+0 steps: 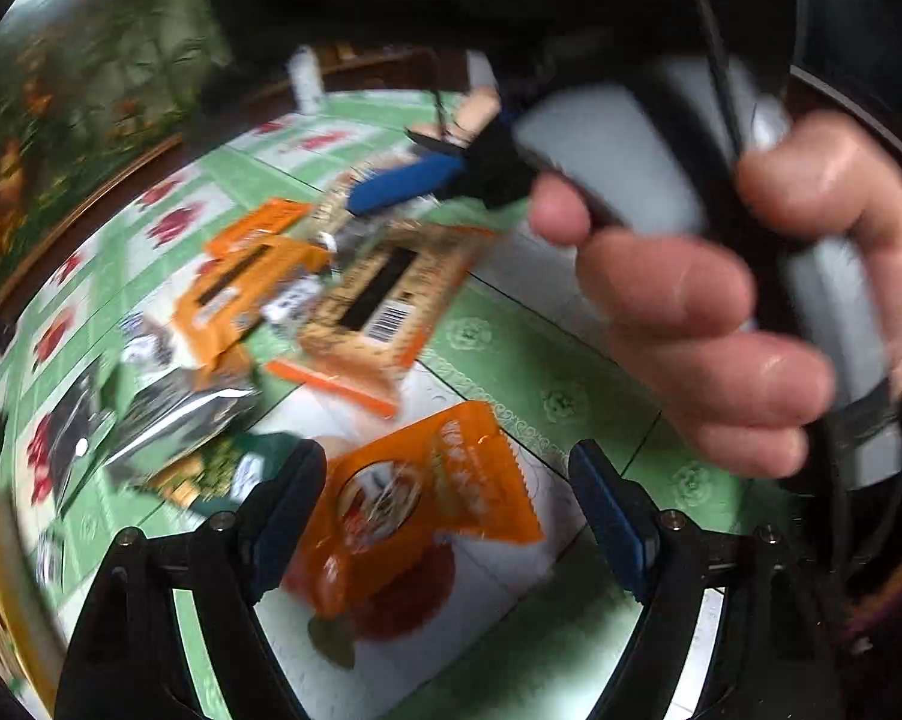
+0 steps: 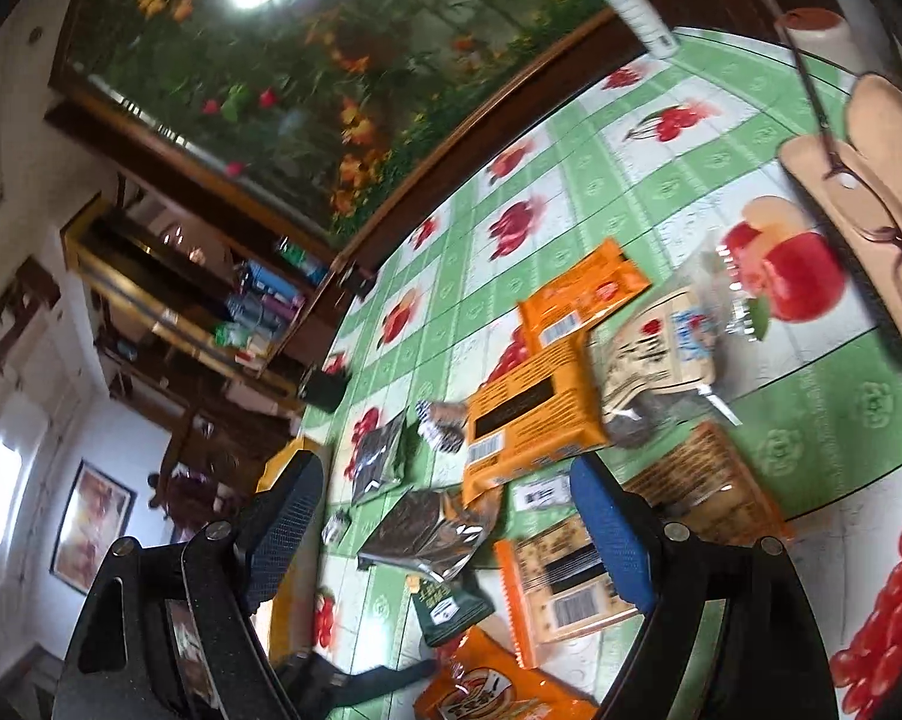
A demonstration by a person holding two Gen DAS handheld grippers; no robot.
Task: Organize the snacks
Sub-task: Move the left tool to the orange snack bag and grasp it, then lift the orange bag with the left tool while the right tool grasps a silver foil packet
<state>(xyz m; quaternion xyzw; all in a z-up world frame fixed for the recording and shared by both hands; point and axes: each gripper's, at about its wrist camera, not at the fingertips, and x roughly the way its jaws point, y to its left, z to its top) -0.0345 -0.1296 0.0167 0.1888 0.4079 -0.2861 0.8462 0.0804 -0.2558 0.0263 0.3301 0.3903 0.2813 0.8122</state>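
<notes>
Several snack packets lie spread on a green fruit-print tablecloth [image 1: 547, 372]. In the left wrist view, my left gripper [image 1: 451, 510] is open, low over an orange packet [image 1: 414, 504] that lies between its fingers. Beyond it lie a tan-and-orange packet [image 1: 384, 300], more orange packets [image 1: 240, 294] and a silver bag [image 1: 180, 420]. My right gripper [image 1: 414, 180], held in a hand [image 1: 721, 324], hovers over the pile; its jaws are blurred. In the right wrist view, my right gripper [image 2: 444, 534] is open and empty above orange packets [image 2: 535, 414], a silver bag [image 2: 432, 528] and a dark green packet [image 2: 451, 606].
A yellow box [image 2: 282, 540] stands at the table's left side. A white spray bottle [image 2: 631, 0] and a white jar with a red lid [image 2: 817, 30] stand at the far edge. Tan sandals [image 2: 871, 192] and glasses lie at the right. A framed flower picture [image 2: 306, 78] hangs behind.
</notes>
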